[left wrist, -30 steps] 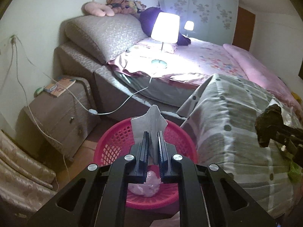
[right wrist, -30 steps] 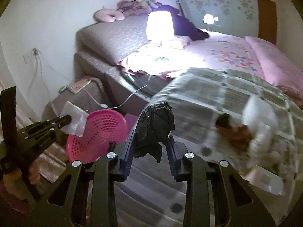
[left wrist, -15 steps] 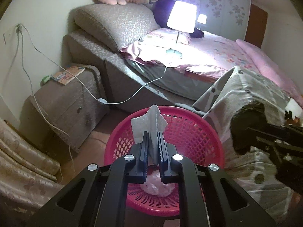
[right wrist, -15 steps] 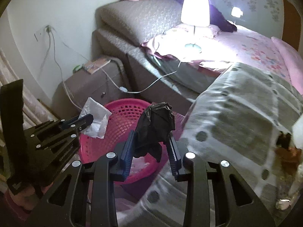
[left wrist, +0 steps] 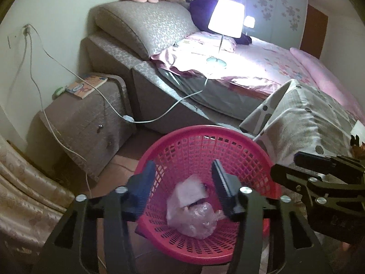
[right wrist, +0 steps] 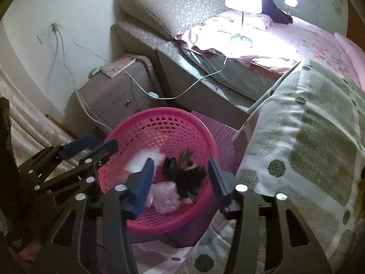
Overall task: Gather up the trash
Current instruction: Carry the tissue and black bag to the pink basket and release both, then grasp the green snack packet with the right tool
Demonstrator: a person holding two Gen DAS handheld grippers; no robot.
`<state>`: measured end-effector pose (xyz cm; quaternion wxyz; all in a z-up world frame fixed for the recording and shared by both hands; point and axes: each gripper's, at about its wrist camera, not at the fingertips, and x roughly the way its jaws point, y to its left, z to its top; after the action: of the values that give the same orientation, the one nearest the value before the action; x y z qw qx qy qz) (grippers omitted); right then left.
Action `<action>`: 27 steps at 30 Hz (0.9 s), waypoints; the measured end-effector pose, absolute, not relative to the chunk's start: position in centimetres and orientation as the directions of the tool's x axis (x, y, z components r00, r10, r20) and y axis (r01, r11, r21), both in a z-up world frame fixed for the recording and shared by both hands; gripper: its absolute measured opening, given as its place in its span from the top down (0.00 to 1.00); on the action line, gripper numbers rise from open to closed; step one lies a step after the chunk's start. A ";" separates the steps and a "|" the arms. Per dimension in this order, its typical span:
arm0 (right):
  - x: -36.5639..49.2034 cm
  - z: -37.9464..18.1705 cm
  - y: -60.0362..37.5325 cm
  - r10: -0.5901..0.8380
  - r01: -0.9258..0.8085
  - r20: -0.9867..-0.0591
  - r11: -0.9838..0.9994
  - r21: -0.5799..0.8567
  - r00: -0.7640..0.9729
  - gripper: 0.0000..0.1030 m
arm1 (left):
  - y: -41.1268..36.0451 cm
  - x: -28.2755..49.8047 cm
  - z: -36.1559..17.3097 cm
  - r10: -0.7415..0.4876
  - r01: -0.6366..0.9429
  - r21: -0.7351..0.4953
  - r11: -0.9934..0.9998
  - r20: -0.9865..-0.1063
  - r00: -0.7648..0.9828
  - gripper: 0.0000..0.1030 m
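A pink mesh basket (left wrist: 262,159) (right wrist: 205,134) stands on the floor beside the bed. My left gripper (left wrist: 182,173) is open over it; a white tissue (left wrist: 190,190) is blurred just below the jaws, above a clear plastic bag (left wrist: 198,219). My right gripper (right wrist: 181,166) is open over the basket too; a dark crumpled wrapper (right wrist: 187,178) lies inside, next to the white tissue (right wrist: 142,159) and the plastic bag (right wrist: 164,196). Each gripper shows in the other's view: the right one (left wrist: 294,166), the left one (right wrist: 100,143).
A brown nightstand (left wrist: 86,118) with a book (left wrist: 86,86) stands left of the basket, white cables trailing across it. The bed (left wrist: 262,73) carries a lit lamp (left wrist: 224,22). A patterned quilt (right wrist: 308,125) hangs at right, with more litter (left wrist: 357,137) on it.
Both grippers opened over the basket. The tissue left my left gripper and the dark wrapper left my right gripper; both dropped into the basket. Both grippers moved closer to the basket.
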<state>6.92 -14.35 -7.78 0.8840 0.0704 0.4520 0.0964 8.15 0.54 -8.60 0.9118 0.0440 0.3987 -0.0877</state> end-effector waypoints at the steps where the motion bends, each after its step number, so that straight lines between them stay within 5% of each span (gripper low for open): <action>1: 6.9 -7.8 -14.5 0.233 -0.103 -0.784 0.972 0.212 0.575 0.46 | 0.5 8.1 -8.5 -0.123 0.193 0.011 0.981 -0.732 0.670 0.47; 9: 5.1 -7.0 -16.3 0.221 -0.067 -0.762 0.971 0.228 0.609 0.41 | 0.0 7.2 -7.4 -0.120 0.203 0.040 0.978 -0.690 0.714 0.38; 27: -5.9 -2.0 -25.3 0.062 0.089 -0.652 0.976 0.197 0.755 0.32 | -3.9 3.6 -5.1 -0.196 0.310 0.071 0.948 -0.637 0.745 0.34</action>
<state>-5.91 -25.35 -2.01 0.9305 0.1083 0.3497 -0.0072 3.65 -3.93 -5.12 0.9301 0.0865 0.3300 -0.1361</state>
